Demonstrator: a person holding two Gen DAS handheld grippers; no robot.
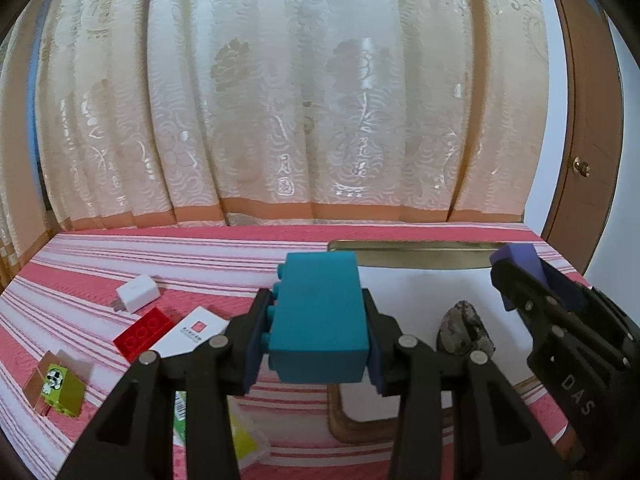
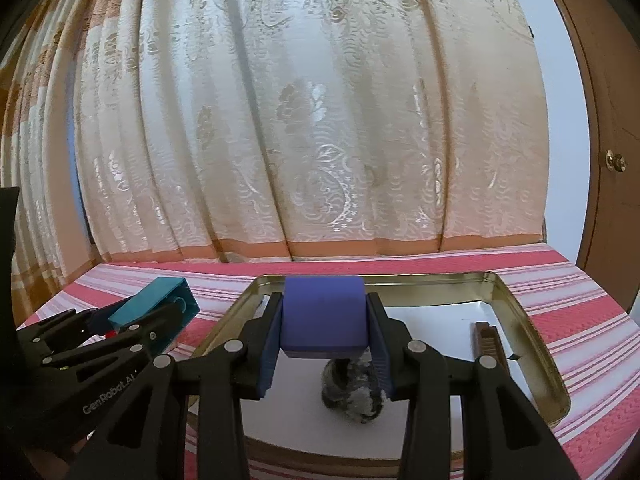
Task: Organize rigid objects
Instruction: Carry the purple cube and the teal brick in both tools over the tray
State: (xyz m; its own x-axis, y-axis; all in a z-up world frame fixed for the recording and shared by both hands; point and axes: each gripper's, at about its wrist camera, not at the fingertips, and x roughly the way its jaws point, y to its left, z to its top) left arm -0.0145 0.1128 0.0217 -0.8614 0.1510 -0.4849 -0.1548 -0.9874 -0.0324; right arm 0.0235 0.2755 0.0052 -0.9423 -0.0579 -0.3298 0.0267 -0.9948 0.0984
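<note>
Left wrist view: the left tongs (image 1: 318, 328) clamp a teal building block (image 1: 320, 320) above the striped desk (image 1: 80, 256), near the metal tray (image 1: 400, 258); a white charger (image 1: 138, 292), red brick (image 1: 145, 332), white card (image 1: 192, 330) and green box (image 1: 64, 390) lie loose on the desk, not yet sorted.

Right wrist view: the right tongs (image 2: 325, 334) grip a purple block (image 2: 324, 316) over the tray; a grey stone (image 2: 354, 398) and a brown ridged piece (image 2: 490, 340) already sit inside; I judge the sorting well short of finished.

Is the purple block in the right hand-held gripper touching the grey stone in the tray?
Apart. In the left wrist view the purple block is held clearly above the stone.
</note>
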